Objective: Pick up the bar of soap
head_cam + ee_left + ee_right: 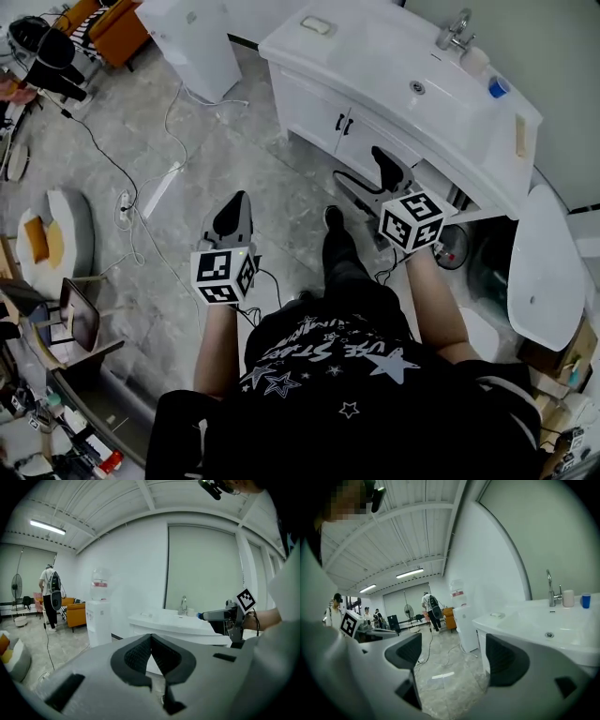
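Observation:
The bar of soap (pixel 317 25) lies pale and oblong in a dish on the far left end of the white vanity counter (pixel 375 66). It shows small in the right gripper view (pixel 497 615) and in the left gripper view (pixel 146 614). My left gripper (pixel 240 198) hangs over the floor well short of the vanity, its dark pads pressed together with nothing between them (pixel 151 637). My right gripper (pixel 361 170) is held in front of the cabinet doors, jaws spread wide and empty (pixel 452 648). Both are far from the soap.
A faucet (pixel 457 28), a white cup and a blue cup (pixel 498 87) stand at the basin's far side. A water dispenser (pixel 192 37) stands left of the vanity. Cables (pixel 141 187) trail over the tiled floor. A white toilet (pixel 544 272) is at the right. People stand far back.

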